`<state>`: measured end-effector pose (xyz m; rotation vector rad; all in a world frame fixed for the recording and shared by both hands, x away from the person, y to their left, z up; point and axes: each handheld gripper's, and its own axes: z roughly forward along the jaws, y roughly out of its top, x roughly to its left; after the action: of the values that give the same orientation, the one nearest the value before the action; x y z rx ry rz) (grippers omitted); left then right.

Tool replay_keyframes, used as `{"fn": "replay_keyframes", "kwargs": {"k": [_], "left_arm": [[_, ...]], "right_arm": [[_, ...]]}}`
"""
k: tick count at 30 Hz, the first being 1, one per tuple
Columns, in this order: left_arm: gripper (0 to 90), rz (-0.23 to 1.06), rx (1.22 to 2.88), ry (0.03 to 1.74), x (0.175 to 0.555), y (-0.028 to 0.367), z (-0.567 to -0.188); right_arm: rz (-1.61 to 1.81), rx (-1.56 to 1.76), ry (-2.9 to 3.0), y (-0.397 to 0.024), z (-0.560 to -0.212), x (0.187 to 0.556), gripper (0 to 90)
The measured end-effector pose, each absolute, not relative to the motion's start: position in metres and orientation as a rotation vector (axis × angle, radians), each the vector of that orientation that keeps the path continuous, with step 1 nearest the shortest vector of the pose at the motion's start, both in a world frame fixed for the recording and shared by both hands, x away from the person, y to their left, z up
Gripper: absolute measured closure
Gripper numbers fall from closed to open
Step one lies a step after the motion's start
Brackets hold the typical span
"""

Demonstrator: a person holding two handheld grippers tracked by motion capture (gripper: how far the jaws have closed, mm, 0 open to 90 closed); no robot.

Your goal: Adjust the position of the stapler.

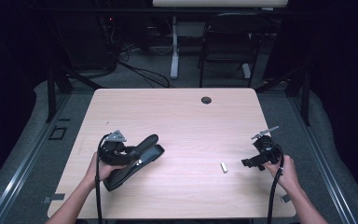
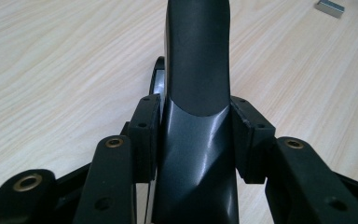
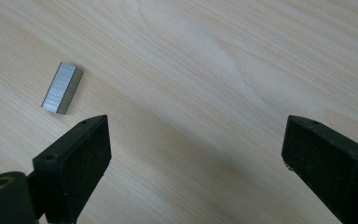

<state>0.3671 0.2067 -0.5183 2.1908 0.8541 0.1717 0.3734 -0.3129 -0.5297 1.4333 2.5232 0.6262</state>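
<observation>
A black stapler (image 1: 142,154) lies at an angle on the left part of the wooden table (image 1: 177,121), its long top arm (image 2: 196,70) pointing away from my left gripper (image 1: 129,156). That gripper is shut on the stapler's rear, and its pads (image 2: 148,130) press both sides of the body. A small silver block of staples (image 1: 223,167) rests on the table right of centre, also visible at the far top right as the staple block (image 2: 330,7). My right gripper (image 1: 249,163) is open just right of the staples (image 3: 62,87), with nothing between its fingers (image 3: 77,158).
A round cable hole (image 1: 206,100) sits near the table's far edge. Beyond the table stand a dark chair (image 1: 228,42) and a white desk leg (image 1: 174,51) with cables on the floor. The person's forearms come in from the bottom corners.
</observation>
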Motion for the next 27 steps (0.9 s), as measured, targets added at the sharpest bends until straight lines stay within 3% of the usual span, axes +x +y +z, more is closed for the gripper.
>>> {"fn": "replay_keyframes", "kwargs": {"k": [27], "left_arm": [[58.1, 0.093, 2.242, 0.645, 0.367, 0.173, -0.519]], "right_arm": [[0.616, 1.424, 2.502, -0.312, -0.529, 0.374, 8.5]]}}
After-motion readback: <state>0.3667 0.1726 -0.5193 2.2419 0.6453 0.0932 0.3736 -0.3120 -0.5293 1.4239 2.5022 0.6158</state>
